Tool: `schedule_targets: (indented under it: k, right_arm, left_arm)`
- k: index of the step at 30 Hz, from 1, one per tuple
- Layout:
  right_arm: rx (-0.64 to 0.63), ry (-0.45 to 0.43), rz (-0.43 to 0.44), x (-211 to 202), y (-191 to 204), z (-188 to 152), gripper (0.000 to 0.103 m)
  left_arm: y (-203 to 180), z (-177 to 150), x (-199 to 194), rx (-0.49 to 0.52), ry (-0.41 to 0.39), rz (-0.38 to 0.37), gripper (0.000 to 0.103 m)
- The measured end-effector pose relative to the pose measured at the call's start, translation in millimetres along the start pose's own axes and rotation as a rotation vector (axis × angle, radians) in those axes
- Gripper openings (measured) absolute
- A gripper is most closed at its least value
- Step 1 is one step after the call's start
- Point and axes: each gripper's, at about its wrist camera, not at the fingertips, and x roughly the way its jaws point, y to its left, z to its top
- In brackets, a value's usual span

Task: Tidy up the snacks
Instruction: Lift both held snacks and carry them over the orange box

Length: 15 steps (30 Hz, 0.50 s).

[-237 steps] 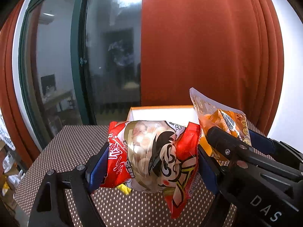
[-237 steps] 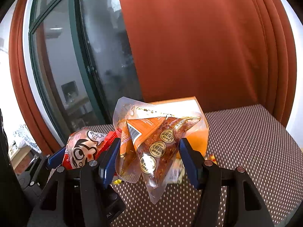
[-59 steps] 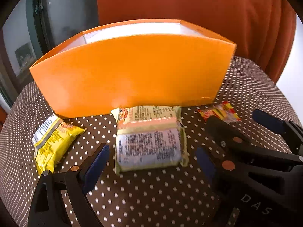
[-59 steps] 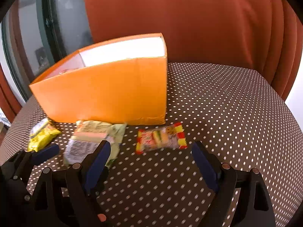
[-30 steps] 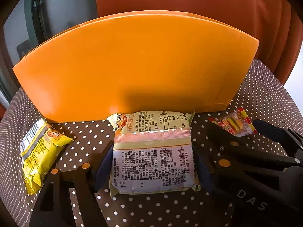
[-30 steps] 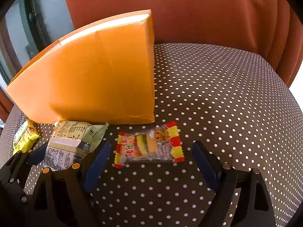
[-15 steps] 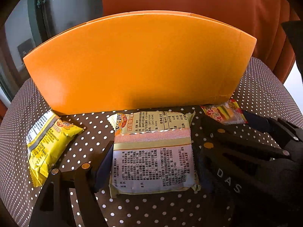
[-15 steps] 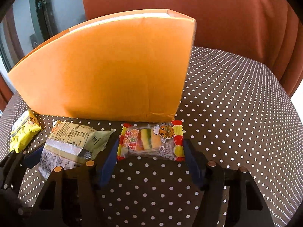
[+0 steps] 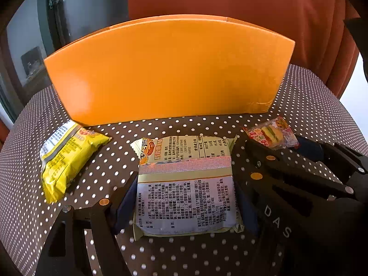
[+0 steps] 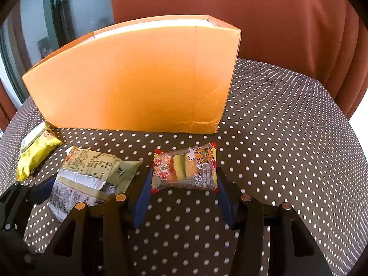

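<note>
A pale green snack packet [image 9: 184,207], printed side up, sits between the blue pads of my left gripper [image 9: 184,191], which is shut on its two sides. The same packet [image 10: 87,179] shows at lower left in the right wrist view. My right gripper [image 10: 184,184] holds a small clear burger-gummy packet [image 10: 186,168] between its pads. The jaws are closing, both pads touch the packet's ends, and it bows slightly. From the left wrist view, this gummy packet [image 9: 272,133] appears at the right. Behind both stands the open orange box [image 9: 168,69], whose white inside shows at the rim [image 10: 147,26].
A yellow snack packet [image 9: 64,158] lies on the brown polka-dot tablecloth [image 10: 276,138] left of the green packet, near the box's left corner. A rust-coloured curtain [image 10: 253,11] hangs behind the table, with a dark window [image 9: 87,7] to its left.
My right jaws have drawn in from wide apart onto the gummy packet's ends. The left gripper and its green packet have pulled back from the box's front wall.
</note>
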Motion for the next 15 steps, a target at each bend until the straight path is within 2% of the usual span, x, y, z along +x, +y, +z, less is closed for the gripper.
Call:
schedule_targets:
  k: [15]
  right_arm:
    - [-0.019,-0.067,0.013,-60.4,21.8,-14.7,0.055]
  left_arm:
    - [14.8,-9.9,-57.1,-0.027,-0.083,-0.021,0.078]
